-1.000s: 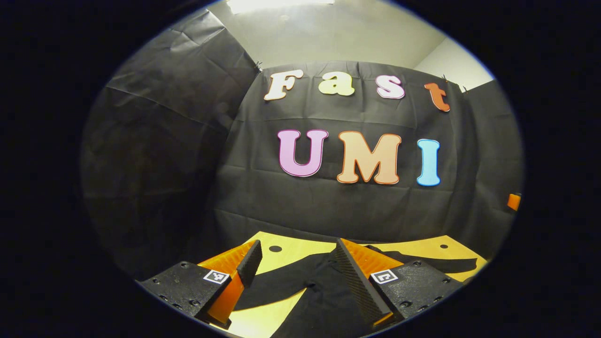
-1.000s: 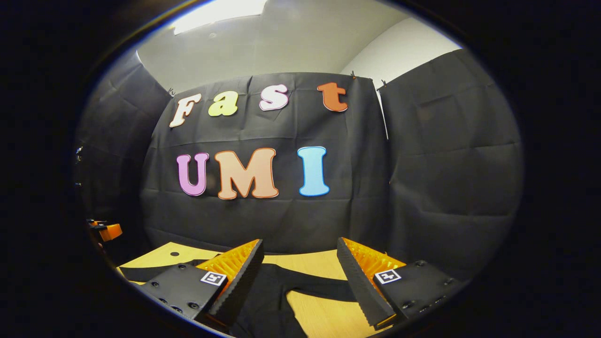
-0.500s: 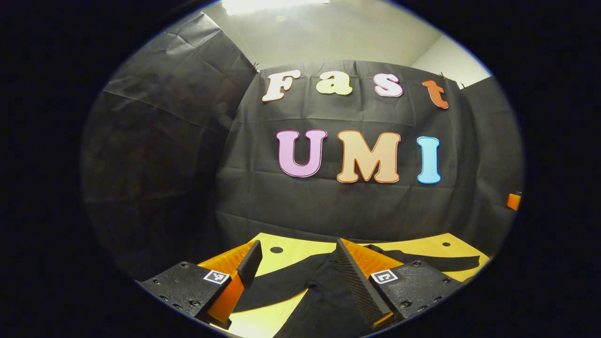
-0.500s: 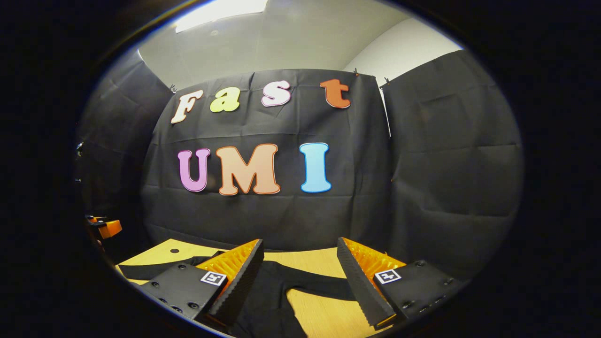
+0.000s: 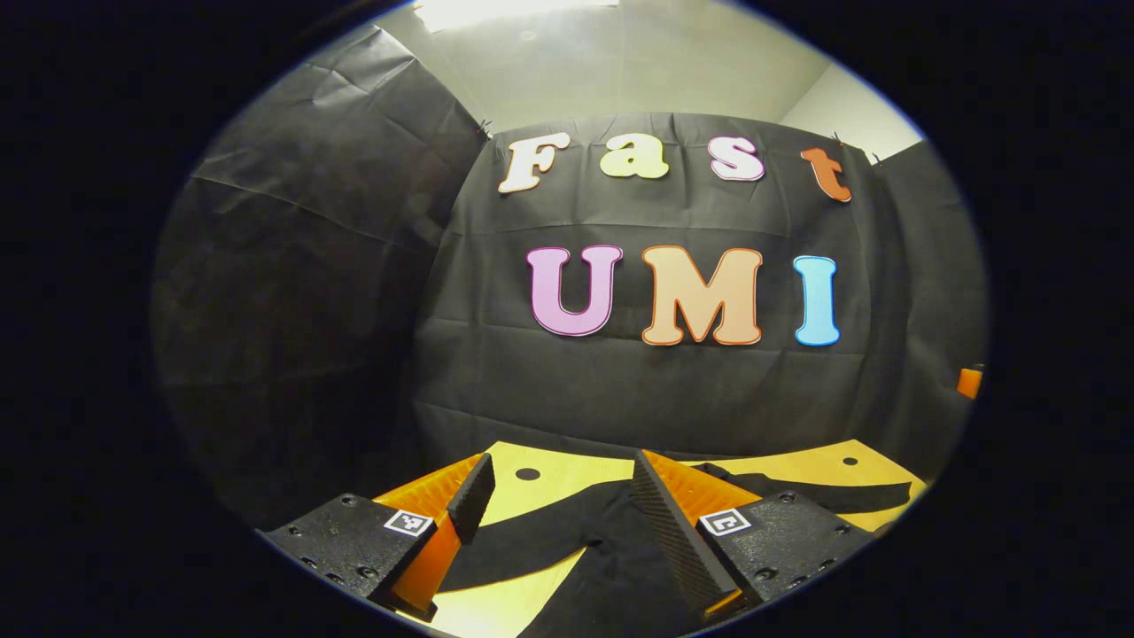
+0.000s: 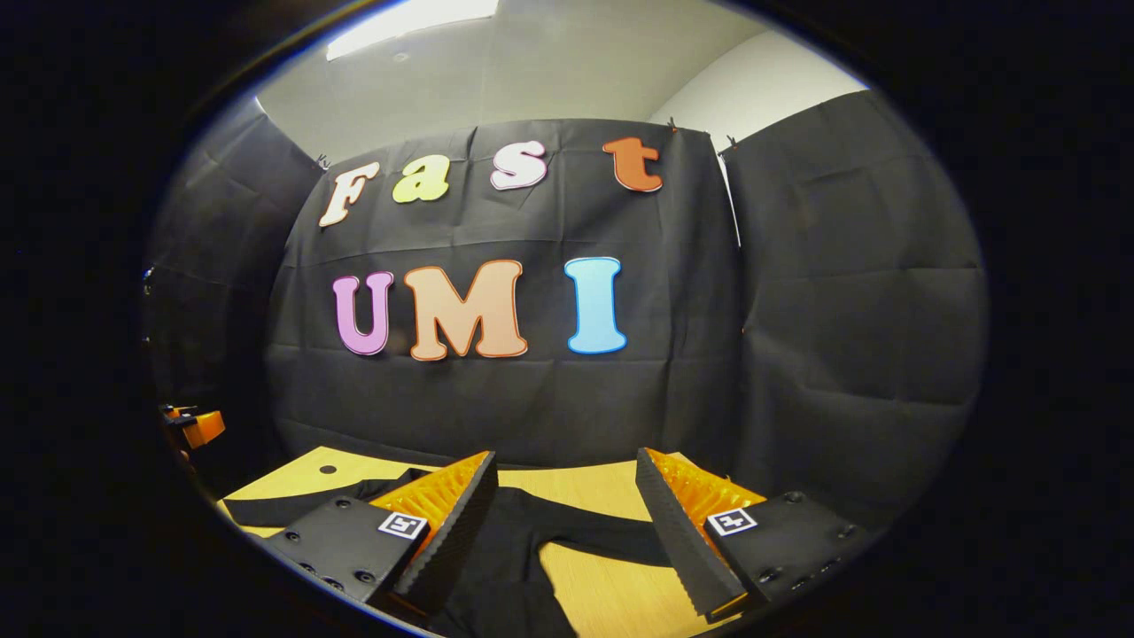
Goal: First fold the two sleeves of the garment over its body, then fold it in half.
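A black long-sleeved garment (image 5: 602, 558) lies flat on the wooden table (image 5: 549, 474), its sleeves spread out to both sides. My left gripper (image 5: 558, 474) hovers above the garment's left shoulder, open, with nothing between its fingers. One sleeve (image 5: 523, 545) runs to the left under it, and the far sleeve (image 5: 824, 494) stretches to the right. In the right gripper view the same garment (image 6: 505, 567) lies below my right gripper (image 6: 567, 470), which is open and holds nothing. A sleeve (image 6: 602, 532) passes between its fingers, lower down on the table.
The black cloth wall (image 5: 620, 390) stands right behind the table's far edge. Small dark holes (image 5: 528, 474) mark the tabletop (image 6: 611, 594). The other gripper's body (image 6: 199, 428) shows at the far left edge of the right gripper view.
Both views have tilted down a little, so slightly more of the table and garment shows. Both grippers stay open above the garment.
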A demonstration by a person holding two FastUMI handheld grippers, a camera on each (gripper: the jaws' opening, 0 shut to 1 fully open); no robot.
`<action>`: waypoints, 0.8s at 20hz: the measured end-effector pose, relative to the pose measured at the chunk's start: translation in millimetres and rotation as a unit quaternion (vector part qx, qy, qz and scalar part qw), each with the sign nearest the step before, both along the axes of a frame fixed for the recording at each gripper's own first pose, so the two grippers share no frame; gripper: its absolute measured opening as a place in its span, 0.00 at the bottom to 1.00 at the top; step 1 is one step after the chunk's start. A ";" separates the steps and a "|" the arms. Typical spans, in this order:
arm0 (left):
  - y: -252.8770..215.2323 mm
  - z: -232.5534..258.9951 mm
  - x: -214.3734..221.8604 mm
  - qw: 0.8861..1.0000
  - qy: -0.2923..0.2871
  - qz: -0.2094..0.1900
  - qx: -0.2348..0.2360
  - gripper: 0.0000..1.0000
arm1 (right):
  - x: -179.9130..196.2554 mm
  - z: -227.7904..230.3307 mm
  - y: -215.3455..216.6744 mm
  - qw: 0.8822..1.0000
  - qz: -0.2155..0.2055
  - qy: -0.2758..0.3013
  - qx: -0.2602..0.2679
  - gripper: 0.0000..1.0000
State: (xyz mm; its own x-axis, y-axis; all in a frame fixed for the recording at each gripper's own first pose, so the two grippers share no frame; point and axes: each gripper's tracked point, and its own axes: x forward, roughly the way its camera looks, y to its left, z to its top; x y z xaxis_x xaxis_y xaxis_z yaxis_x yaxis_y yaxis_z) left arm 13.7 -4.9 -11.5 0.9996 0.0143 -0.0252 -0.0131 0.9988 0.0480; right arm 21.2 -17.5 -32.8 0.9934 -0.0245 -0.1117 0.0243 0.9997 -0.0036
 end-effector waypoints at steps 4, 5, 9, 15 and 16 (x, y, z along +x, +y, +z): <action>2.4 -2.4 -0.3 1.000 0.003 0.008 0.002 0.92 | 17.2 -2.0 -23.3 1.000 -0.026 0.003 -0.010 0.98; 3.4 -2.7 -0.1 1.000 0.005 0.012 0.004 0.92 | 22.4 -2.1 -29.6 0.999 -0.032 0.003 -0.011 0.98; 8.8 -1.3 -2.8 1.000 0.006 0.026 0.009 0.92 | 43.9 -8.5 -65.7 0.998 -0.063 0.009 -0.017 0.99; 17.7 -7.9 -10.7 0.998 0.018 0.053 0.014 0.92 | 72.9 -42.8 -124.1 0.994 -0.105 0.043 -0.003 0.99; 19.1 -9.8 -12.6 0.998 0.020 0.057 0.014 0.92 | 76.9 -50.2 -133.5 0.993 -0.112 0.049 -0.001 0.99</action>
State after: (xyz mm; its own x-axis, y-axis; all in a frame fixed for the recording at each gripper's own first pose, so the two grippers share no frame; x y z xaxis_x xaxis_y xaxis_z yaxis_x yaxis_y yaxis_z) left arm 1.1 14.2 -21.4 0.9897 0.1292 -0.0625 -0.1242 0.9892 0.0785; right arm 98.1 -151.0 -83.0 0.9475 -0.2443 -0.2062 0.2456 0.9692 -0.0197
